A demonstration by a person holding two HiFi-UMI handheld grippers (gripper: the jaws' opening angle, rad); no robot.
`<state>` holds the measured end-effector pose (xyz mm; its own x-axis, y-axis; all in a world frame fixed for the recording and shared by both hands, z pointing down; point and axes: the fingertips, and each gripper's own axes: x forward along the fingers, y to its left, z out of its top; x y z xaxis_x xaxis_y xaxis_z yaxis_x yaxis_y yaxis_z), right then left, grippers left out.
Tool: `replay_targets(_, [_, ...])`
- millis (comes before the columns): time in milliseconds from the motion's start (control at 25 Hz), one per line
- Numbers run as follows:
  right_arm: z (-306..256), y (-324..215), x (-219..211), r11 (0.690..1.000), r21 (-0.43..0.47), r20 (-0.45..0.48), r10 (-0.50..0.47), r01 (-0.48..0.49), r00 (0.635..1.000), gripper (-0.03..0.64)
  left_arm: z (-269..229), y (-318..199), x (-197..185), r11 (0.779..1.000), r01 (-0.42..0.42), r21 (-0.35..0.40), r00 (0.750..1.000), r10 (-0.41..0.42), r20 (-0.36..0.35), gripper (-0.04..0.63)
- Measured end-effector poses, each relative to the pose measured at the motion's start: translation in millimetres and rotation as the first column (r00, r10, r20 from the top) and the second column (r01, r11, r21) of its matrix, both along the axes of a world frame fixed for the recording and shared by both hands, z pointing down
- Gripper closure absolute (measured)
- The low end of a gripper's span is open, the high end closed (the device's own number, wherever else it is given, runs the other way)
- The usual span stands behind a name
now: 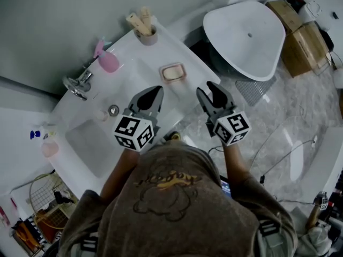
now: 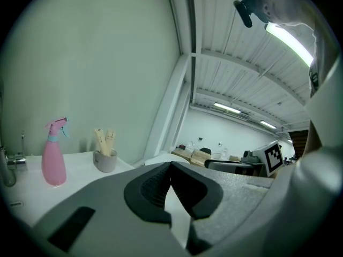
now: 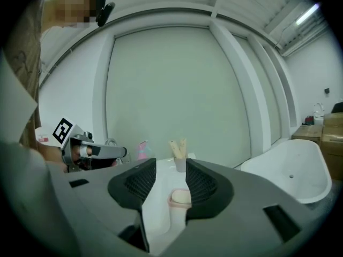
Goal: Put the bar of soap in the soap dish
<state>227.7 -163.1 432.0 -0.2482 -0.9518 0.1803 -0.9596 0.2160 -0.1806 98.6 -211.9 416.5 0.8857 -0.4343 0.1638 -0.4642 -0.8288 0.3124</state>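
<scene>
A pale bar of soap (image 1: 172, 73) lies in a pink soap dish (image 1: 173, 80) on the white counter (image 1: 155, 55), beyond both grippers. My right gripper (image 1: 208, 90) hovers just right of the counter's edge, open, with nothing between its pads. In the right gripper view the soap (image 3: 181, 196) and dish (image 3: 179, 205) show through the gap of the right gripper (image 3: 170, 167), well beyond its tips. My left gripper (image 1: 156, 92) is held over the counter in front of the dish. Its fingertips meet in the left gripper view, so the left gripper (image 2: 170, 166) is shut and holds nothing.
A pink spray bottle (image 1: 107, 59) and a grey cup of wooden sticks (image 1: 146, 32) stand at the back of the counter. A chrome faucet (image 1: 79, 84) overlooks the basin (image 1: 91, 149) at the left. A white bathtub (image 1: 246, 36) and cardboard boxes (image 1: 297, 36) sit to the right.
</scene>
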Motion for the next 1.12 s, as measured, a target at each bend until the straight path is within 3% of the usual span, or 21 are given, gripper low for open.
replay_targets(400, [11,23,-24,0.998,0.020,0.034,0.056,-0.057,0.998,0.498,6,2,-13,1.000,0.008,0.028,1.000,-0.009,0.015,0.594])
replay_targets(760, [17,29,-15,0.992,0.010,-0.014,0.127,-0.127,0.992,0.609,13,1,-19,0.999,0.024,0.039,1.000,-0.024,0.008,0.594])
replay_targets(1120, [17,32,-11,0.987,0.017,0.032,0.160,-0.160,0.987,0.617,15,3,-22,0.998,0.030,0.054,0.999,-0.031,0.017,0.594])
